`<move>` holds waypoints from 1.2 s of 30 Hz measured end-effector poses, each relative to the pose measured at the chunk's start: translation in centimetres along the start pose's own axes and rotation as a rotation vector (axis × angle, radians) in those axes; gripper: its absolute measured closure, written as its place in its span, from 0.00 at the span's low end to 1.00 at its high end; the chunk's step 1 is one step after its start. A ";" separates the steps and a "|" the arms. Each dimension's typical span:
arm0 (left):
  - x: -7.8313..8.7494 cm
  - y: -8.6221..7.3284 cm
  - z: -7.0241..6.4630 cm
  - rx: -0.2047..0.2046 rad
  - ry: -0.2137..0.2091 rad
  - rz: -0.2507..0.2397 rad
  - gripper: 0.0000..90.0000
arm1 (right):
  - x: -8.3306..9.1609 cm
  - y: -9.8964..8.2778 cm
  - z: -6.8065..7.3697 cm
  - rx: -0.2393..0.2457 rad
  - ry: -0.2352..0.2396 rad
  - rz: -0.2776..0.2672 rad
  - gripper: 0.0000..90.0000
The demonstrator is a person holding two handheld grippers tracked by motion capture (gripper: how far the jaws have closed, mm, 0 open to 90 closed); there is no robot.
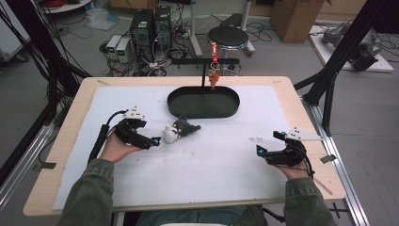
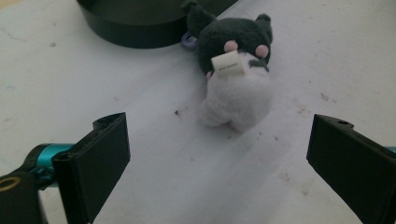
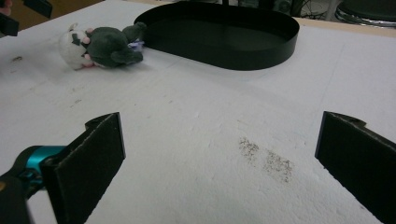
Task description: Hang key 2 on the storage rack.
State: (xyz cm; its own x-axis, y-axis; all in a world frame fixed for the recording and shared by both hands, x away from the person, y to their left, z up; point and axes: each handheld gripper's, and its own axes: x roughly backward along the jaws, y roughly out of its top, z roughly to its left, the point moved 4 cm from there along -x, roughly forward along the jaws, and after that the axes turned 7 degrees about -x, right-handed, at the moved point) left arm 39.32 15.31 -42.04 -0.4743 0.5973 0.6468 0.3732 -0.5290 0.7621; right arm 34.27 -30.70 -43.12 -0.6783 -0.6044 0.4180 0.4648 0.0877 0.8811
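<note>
A small plush toy [image 1: 181,129], dark grey with a white body, lies on its side on the white sheet just in front of the black oval tray [image 1: 230,111]. My left gripper [image 1: 150,132] stands open right beside the toy on its left, apart from it. In the left gripper view the plush toy [image 2: 236,74] lies a little beyond the open jaws of the left gripper [image 2: 219,129], a white tag on it. My right gripper [image 1: 267,143] rests open at the right of the sheet, far from the toy. In its own view the right gripper [image 3: 220,125] holds nothing.
A black stand behind the tray carries a hanging red and orange charm [image 1: 214,71]. The tray wall [image 3: 261,58] lies ahead of the right gripper and the plush toy [image 3: 105,46] to its far left. A dirty smudge [image 3: 266,161] marks the sheet.
</note>
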 end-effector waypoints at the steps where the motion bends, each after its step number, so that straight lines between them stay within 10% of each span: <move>1: -0.4 0.3 -0.1 -0.010 0.003 0.010 0.07 | 0.0 -0.1 -0.1 0.000 0.001 0.001 0.01; 25: -7.3 2.6 -0.7 -0.013 -0.033 0.153 0.11 | 0.9 -0.8 -0.5 -0.001 -0.046 -0.008 0.01; 28: -7.8 2.1 -0.6 -0.010 0.005 0.224 0.19 | 1.0 -0.9 -0.5 -0.008 -0.049 -0.005 0.01; 31: -7.9 2.0 -1.0 -0.007 -0.047 0.225 0.51 | 1.0 -1.1 -0.4 -0.014 -0.046 0.000 0.01; 36: -7.5 2.5 -1.3 -0.052 -0.001 0.220 0.54 | 1.2 -1.3 0.0 -0.003 -0.050 0.007 0.01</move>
State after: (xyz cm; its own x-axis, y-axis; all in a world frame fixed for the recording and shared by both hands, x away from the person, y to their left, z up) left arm 42.79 8.74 -45.02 -0.3855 0.4644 0.7973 0.4256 -0.6772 0.6002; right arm 32.87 -31.52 -43.82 -0.7028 -0.5632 0.4346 0.4714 0.0888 0.8775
